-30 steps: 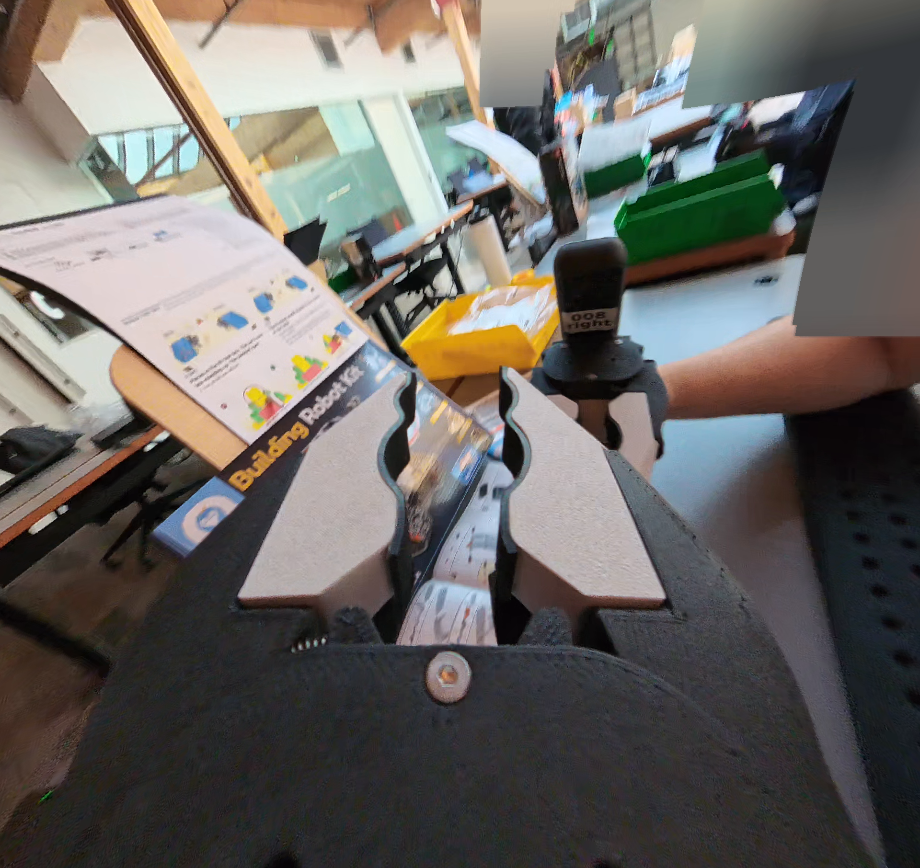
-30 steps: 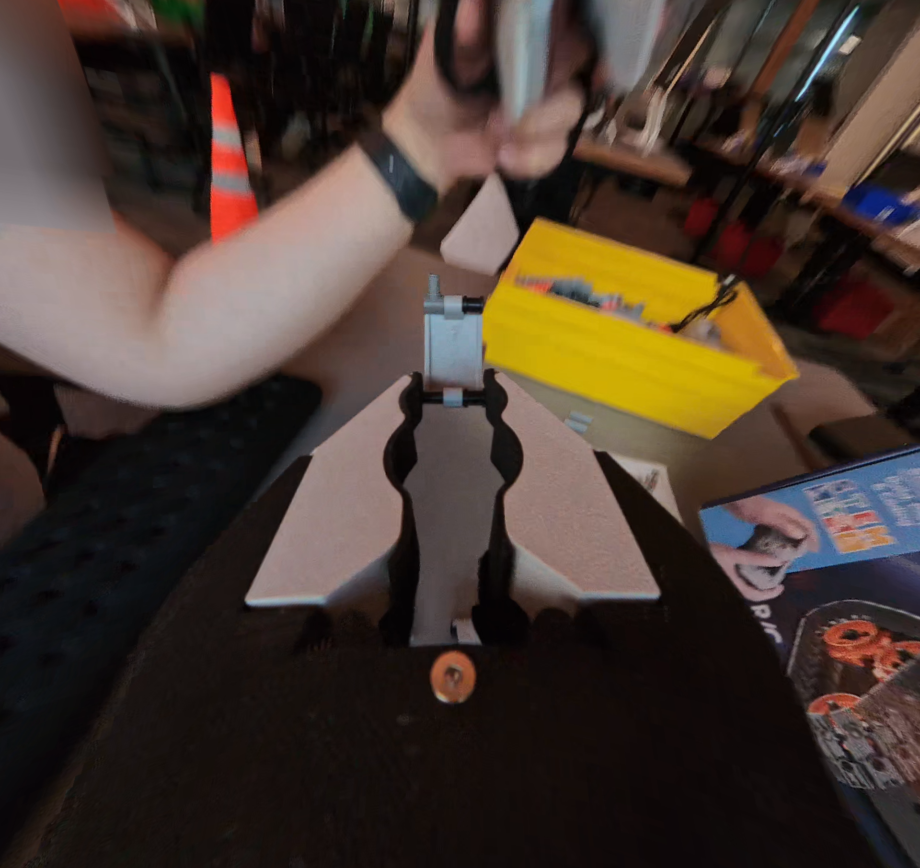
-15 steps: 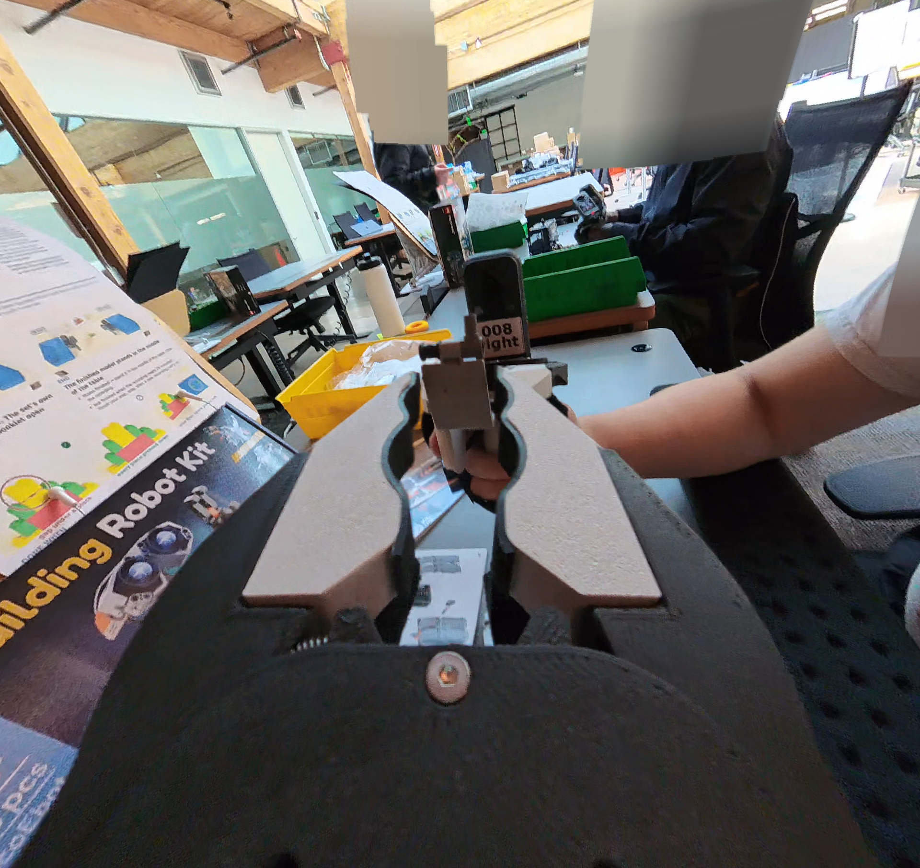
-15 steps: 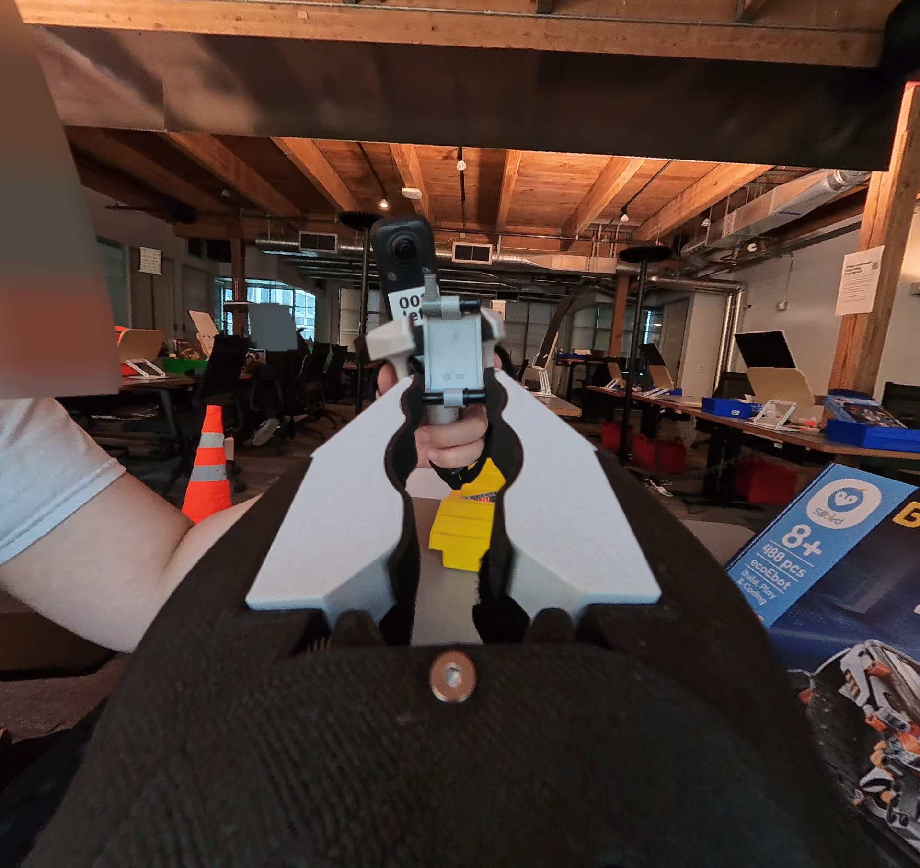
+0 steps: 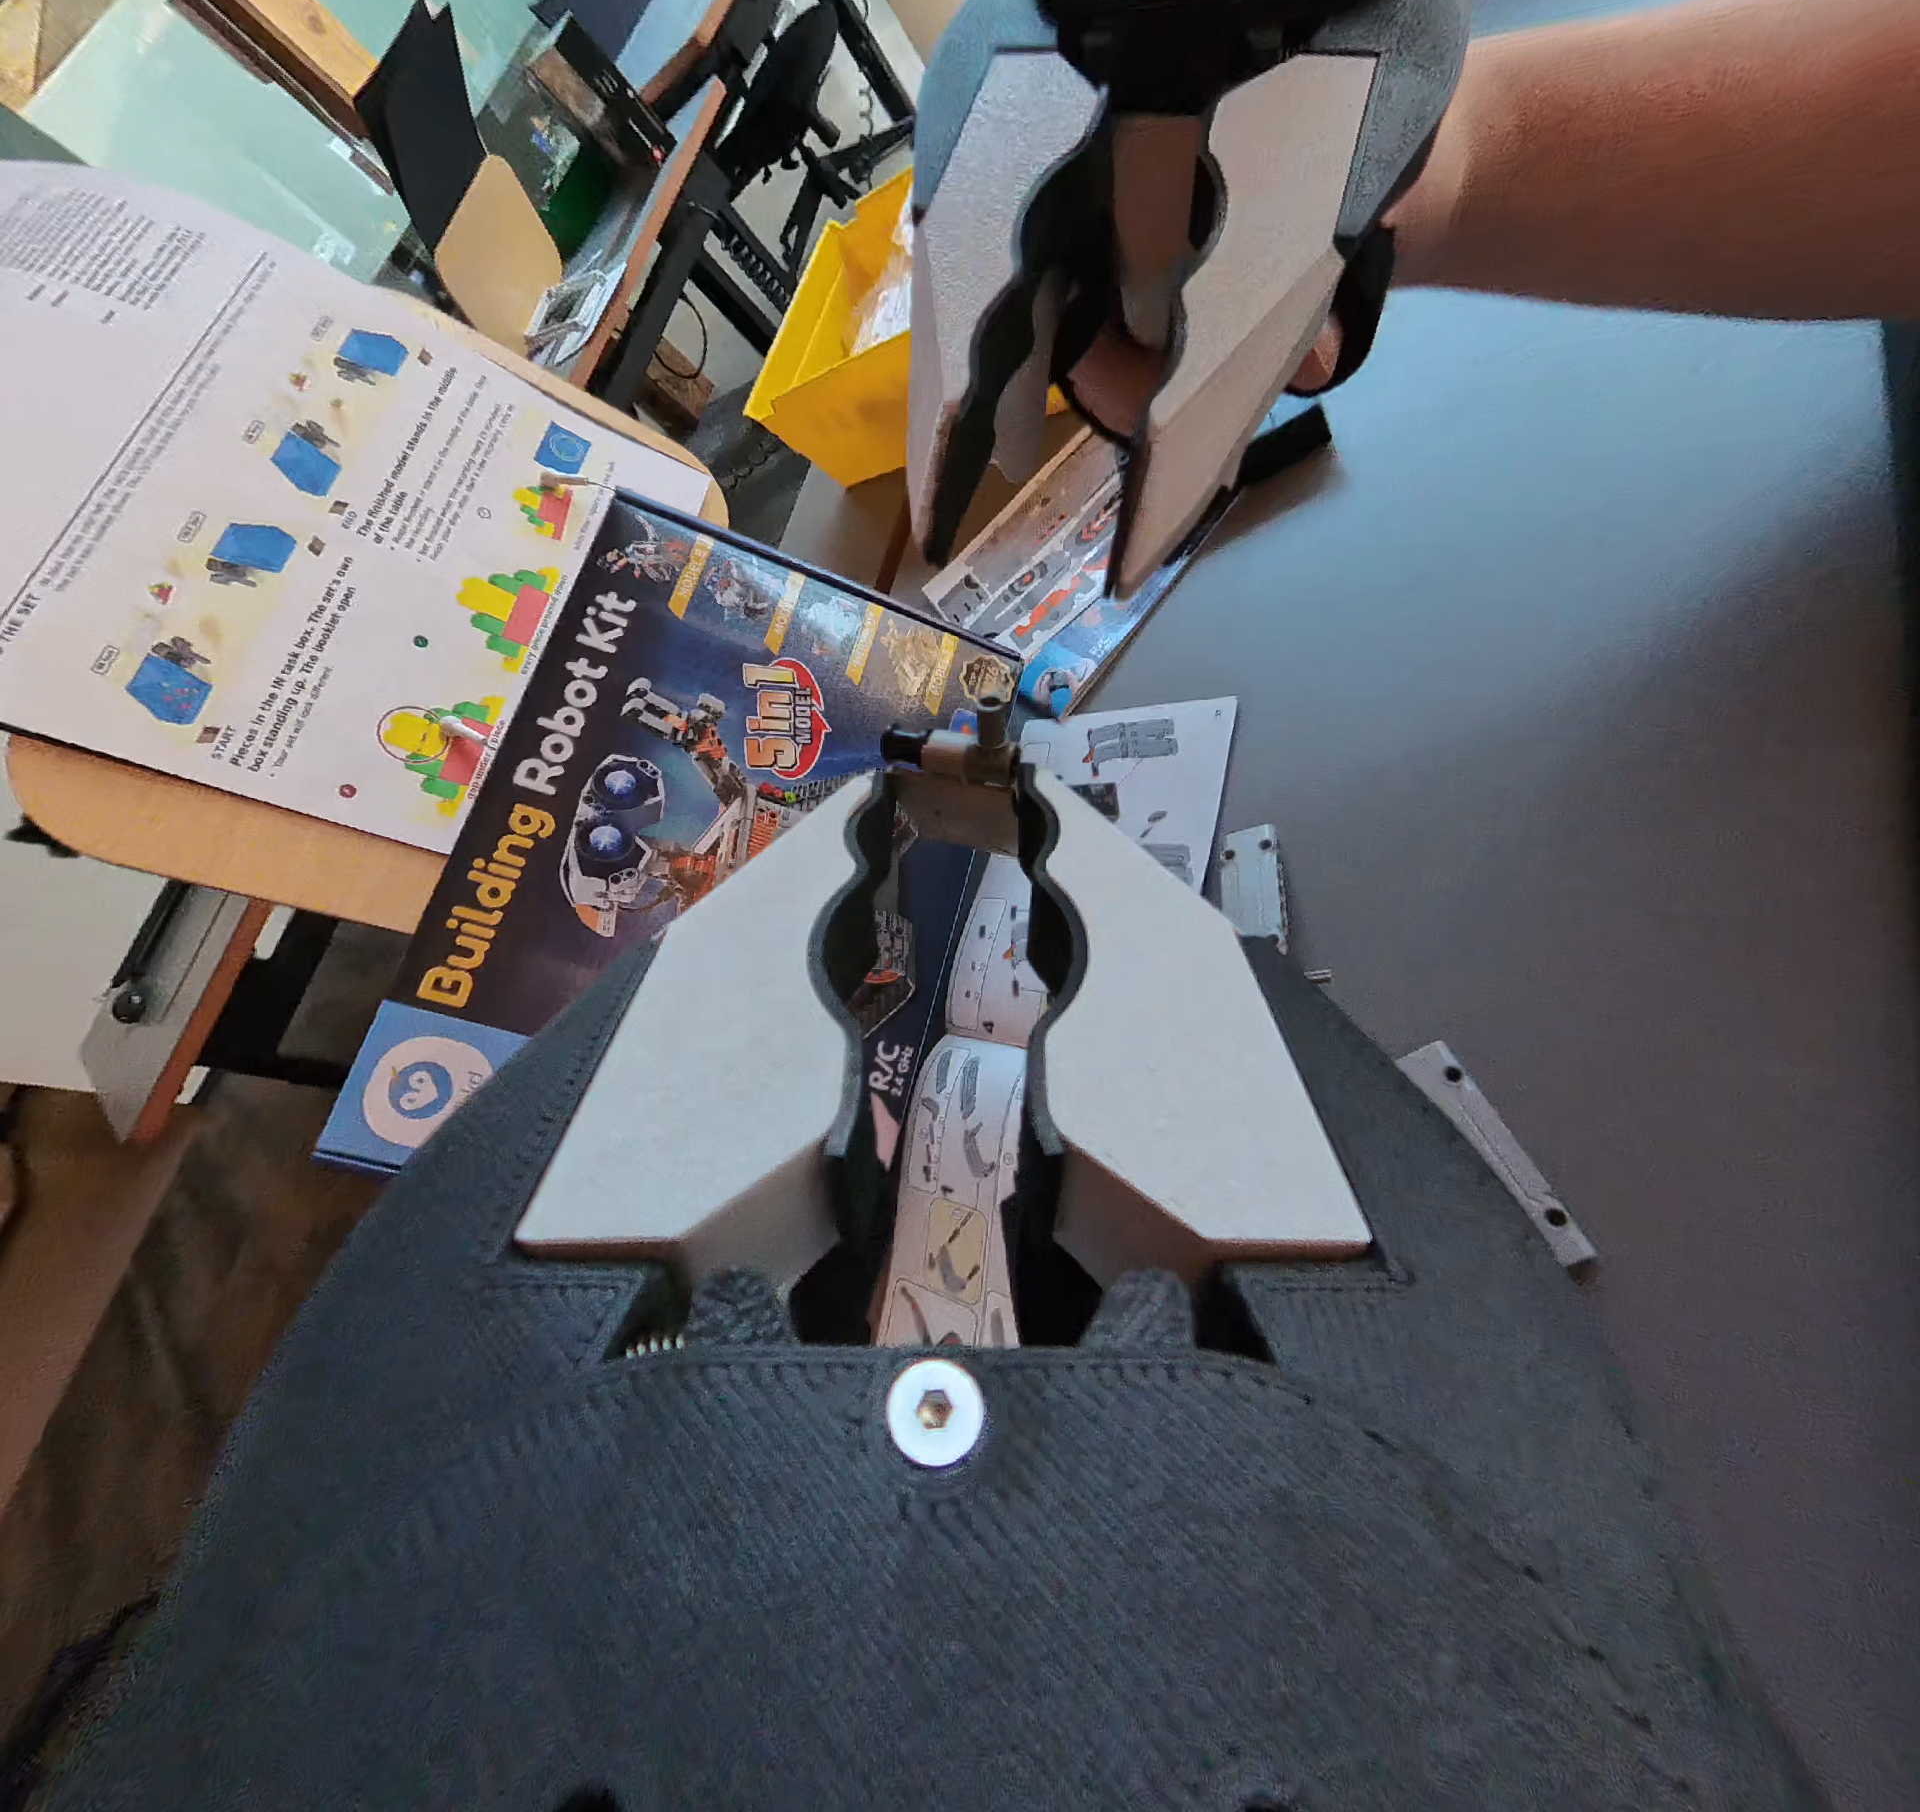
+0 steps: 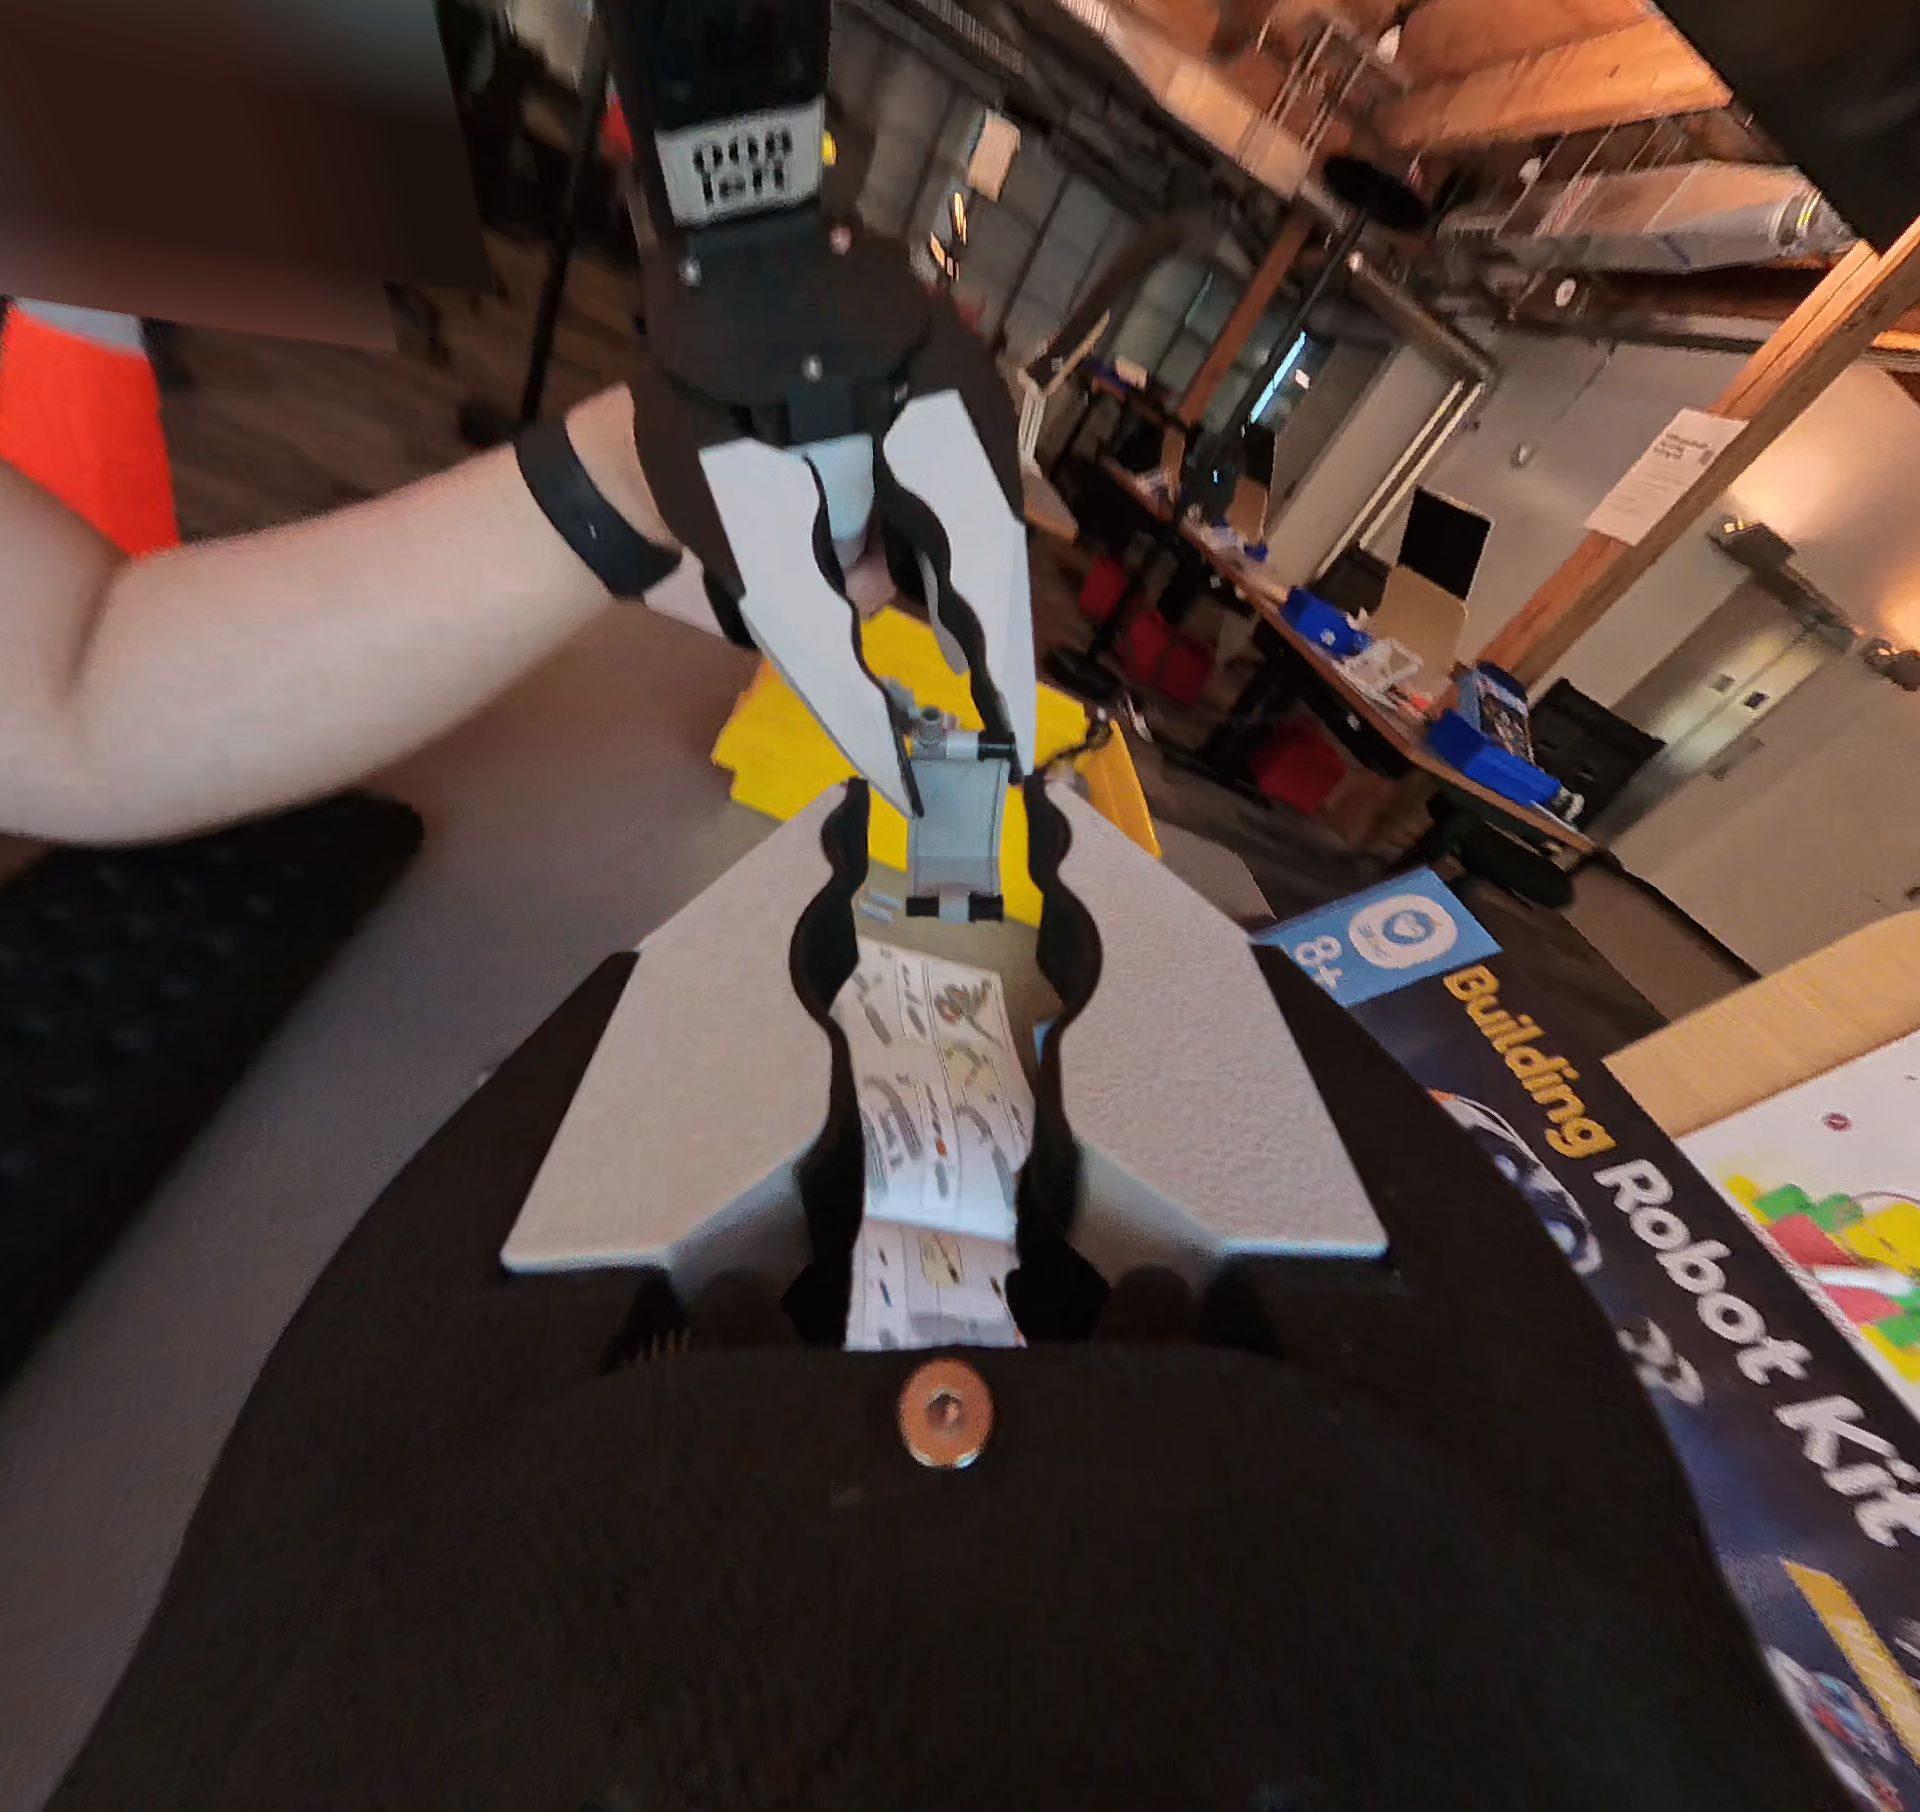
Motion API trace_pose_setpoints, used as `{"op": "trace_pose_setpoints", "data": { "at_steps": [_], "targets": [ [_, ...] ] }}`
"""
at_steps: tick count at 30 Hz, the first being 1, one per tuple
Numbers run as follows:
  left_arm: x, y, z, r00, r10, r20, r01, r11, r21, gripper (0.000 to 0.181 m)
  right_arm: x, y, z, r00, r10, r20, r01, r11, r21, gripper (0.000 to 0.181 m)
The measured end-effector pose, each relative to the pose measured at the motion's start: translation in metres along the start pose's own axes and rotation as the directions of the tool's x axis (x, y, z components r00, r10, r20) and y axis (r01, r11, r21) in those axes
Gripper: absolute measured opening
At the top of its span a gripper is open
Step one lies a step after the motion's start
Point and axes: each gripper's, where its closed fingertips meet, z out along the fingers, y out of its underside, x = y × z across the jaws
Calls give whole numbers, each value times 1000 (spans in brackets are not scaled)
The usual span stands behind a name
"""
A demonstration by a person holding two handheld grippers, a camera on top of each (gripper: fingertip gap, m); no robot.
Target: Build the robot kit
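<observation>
My left gripper (image 5: 951,794) is shut on a small grey building piece (image 5: 956,820) with a black pin across its top, held above a dark robot kit box (image 5: 644,806) and a folded instruction sheet (image 5: 961,1191). My right gripper (image 5: 1029,567) is open and empty, pointing down a short way beyond the piece. In the right wrist view the left gripper (image 6: 963,788) comes down from above and pinches the piece (image 6: 956,832). The piece shows between the tips of the right gripper (image 6: 945,794) without touching them.
A yellow bin (image 5: 831,349) stands behind the grippers at the table's far edge. A printed sheet (image 5: 260,515) lies on a board to the left. Two flat grey parts (image 5: 1247,879) (image 5: 1496,1160) lie on the grey table. A black mat (image 6: 156,983) lies to one side. Left and right tips are no more than a few centimetres apart.
Both grippers have tilted down from level toward the table. The right gripper, which held the grey piece, has let go and drawn back. The left gripper now holds the piece.
</observation>
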Motion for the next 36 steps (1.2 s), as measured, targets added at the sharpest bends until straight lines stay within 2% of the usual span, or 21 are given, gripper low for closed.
{"op": "trace_pose_setpoints", "data": {
  "at_steps": [2, 8, 18, 20, 31, 36],
  "targets": [
    [3, 0, 3, 999, 32, 5, -32, 999, -37, 22, -2, 5, 2, 999, -33, -2, 33, 997, -75, 32],
    [13, -2, 10, 995, 97, -8, -97, 991, -91, 23, -6, 8, 8, 1000, 14, 9, -13, 993, -121, 32],
    [23, -7, 14, 990, 139, -34, -142, 985, -99, 23, -10, 8, 9, 999, 30, 30, -26, 993, -117, 28],
    [24, -7, 15, 989, 143, -38, -147, 983, -108, 23, -14, 9, 8, 997, 43, 58, -35, 992, -123, 21],
    [25, -11, 12, 983, 181, -21, -182, 977, -110, 23, -15, 2, 6, 995, 65, 82, -59, 996, -68, 26],
    [26, -12, 10, 982, 189, -21, -191, 976, -109, 23, -18, 3, 4, 992, 74, 102, -66, 995, -76, 21]
  ]
}}
